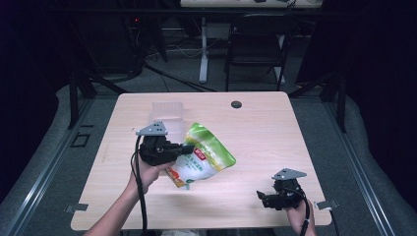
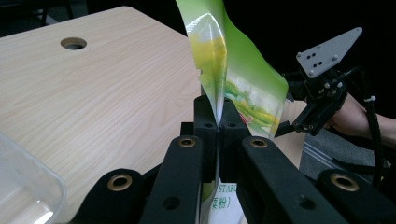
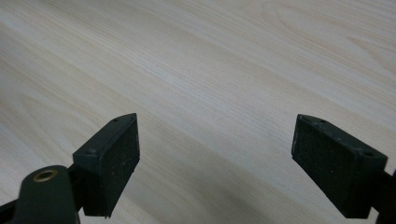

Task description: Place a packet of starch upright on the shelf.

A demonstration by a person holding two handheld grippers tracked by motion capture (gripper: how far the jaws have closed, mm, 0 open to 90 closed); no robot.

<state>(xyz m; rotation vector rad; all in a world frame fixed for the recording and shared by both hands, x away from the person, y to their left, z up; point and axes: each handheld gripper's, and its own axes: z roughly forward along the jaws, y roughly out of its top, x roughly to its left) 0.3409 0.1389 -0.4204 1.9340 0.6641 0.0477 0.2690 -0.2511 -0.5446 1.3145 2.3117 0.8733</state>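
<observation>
Left tongs [image 2: 218,122] clamped on green pouch [image 1: 206,155] edge, lifted off surface [image 1: 255,142] near clear container [image 1: 167,112] for loading; right tongs [image 3: 215,163] wide, idle.

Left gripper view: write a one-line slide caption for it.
Left gripper with jaws shut on a green pouch above the wooden table; clear container at lower left.

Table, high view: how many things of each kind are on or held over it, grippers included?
Grippers: 2 (left gripper, right gripper)
Green and white pouch: 1
Clear plastic container: 1
Total: 4
</observation>
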